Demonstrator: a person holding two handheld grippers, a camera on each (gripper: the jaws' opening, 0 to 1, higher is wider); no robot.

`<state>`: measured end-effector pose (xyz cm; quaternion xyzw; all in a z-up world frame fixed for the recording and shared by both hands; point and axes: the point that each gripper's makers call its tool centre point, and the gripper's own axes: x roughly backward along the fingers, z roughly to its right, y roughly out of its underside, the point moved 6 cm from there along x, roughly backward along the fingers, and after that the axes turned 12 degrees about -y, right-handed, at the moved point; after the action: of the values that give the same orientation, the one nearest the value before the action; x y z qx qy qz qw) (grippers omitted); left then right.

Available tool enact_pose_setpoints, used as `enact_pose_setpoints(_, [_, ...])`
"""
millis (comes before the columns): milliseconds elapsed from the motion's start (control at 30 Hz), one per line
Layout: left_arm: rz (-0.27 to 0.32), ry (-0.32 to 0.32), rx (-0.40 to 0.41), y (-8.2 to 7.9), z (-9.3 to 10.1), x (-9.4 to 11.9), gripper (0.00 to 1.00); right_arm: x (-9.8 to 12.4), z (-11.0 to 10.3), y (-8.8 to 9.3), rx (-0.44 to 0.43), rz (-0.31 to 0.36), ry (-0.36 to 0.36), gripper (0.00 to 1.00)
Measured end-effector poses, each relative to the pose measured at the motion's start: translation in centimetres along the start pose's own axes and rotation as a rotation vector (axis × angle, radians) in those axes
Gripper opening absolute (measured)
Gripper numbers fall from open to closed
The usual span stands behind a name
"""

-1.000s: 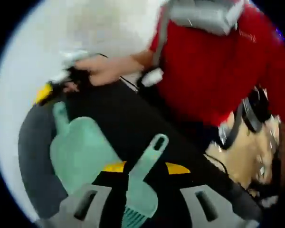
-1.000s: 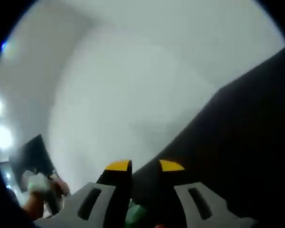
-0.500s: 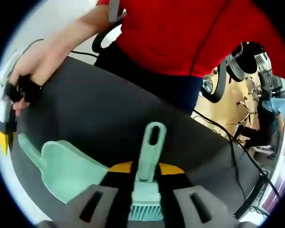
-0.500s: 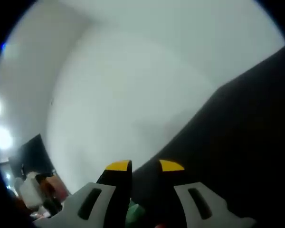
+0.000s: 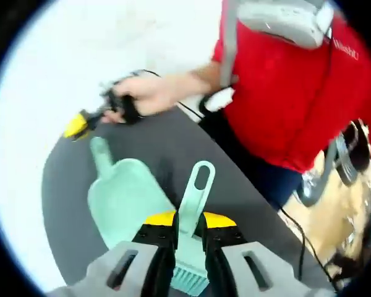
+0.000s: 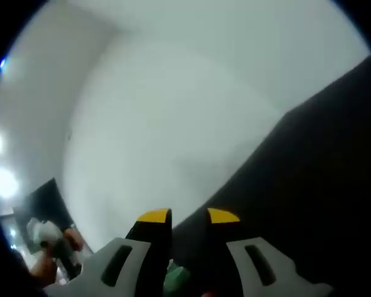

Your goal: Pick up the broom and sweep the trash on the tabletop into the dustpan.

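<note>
Your left gripper [image 5: 189, 223] is clenching the mint-green plastic broom [image 5: 191, 216], its bristles cut off below. The matching dustpan [image 5: 127, 201] is lying just left on the dark surface [image 5: 173, 142]. Your right gripper [image 6: 180, 216] is pinching something green, hard to make out.

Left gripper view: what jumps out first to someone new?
The mint broom clamped in the left tool, handle pointing away. The matching dustpan lies just left of it on the dark table. Behind stands a person in a red shirt, hand on the right tool.
</note>
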<state>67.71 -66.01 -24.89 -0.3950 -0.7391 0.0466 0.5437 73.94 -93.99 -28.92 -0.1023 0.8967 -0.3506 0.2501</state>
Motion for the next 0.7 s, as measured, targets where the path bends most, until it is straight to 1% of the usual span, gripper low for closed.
enact_pose_setpoints(33, [0.006, -0.012, 0.002, 0.0, -0.3, 0.1, 0.13, 0.0, 0.0, 0.0, 0.000, 0.000, -0.001, 0.24])
enact_pose_setpoints(100, [-0.007, -0.038, 0.018, -0.1, -1.0, -0.1, 0.12, -0.1, 0.0, 0.0, 0.003, -0.002, 0.001, 0.24])
enact_pose_setpoints(167, [-0.008, -0.056, 0.043, -0.6, -1.7, -0.4, 0.12, 0.0, 0.0, 0.0, 0.001, -0.001, 0.000, 0.24])
enact_pose_setpoints(233, [0.003, -0.076, 0.126, -0.9, -2.7, -1.0, 0.12, 0.0, 0.0, 0.0, 0.001, 0.002, 0.003, 0.24])
enact_pose_setpoints(267, [0.015, -0.067, 0.149, -1.1, -3.0, -1.3, 0.12, 0.0, 0.0, 0.0, 0.001, 0.003, 0.003, 0.24])
enact_pose_setpoints(300, [0.036, -0.073, 0.169, -1.5, -3.6, -1.9, 0.12, 0.0, 0.0, -0.1, 0.001, 0.004, 0.003, 0.24])
enact_pose_setpoints(333, [0.036, -0.085, 0.198, -1.6, -3.9, -2.2, 0.12, 0.0, 0.0, -0.1, 0.002, 0.003, 0.004, 0.24])
enact_pose_setpoints(367, [0.021, -0.097, 0.225, -1.6, -4.4, -2.6, 0.12, 0.0, 0.0, -0.1, 0.002, 0.001, 0.004, 0.24])
enact_pose_setpoints(433, [0.010, -0.105, 0.233, -1.7, -5.1, -3.3, 0.12, 0.0, 0.0, 0.0, 0.002, 0.000, 0.004, 0.24])
enact_pose_setpoints(500, [0.019, -0.108, 0.259, -1.9, -5.6, -4.0, 0.12, -0.1, 0.1, -0.1, 0.002, 0.000, 0.003, 0.24])
enact_pose_setpoints(533, [0.007, -0.110, 0.318, -1.8, -5.9, -4.3, 0.12, -0.1, 0.1, -0.1, 0.003, 0.000, 0.003, 0.24])
enact_pose_setpoints(600, [0.001, -0.131, 0.388, -1.9, -6.8, -4.8, 0.12, -0.1, 0.1, 0.0, 0.006, -0.003, 0.006, 0.24])
enact_pose_setpoints(667, [-0.015, -0.157, 0.508, -2.2, -7.6, -5.1, 0.12, -0.2, 0.1, 0.0, 0.004, -0.002, 0.005, 0.24])
enact_pose_setpoints(700, [-0.008, -0.160, 0.529, -2.5, -7.9, -5.3, 0.12, -0.2, 0.1, -0.1, 0.002, 0.000, 0.004, 0.24])
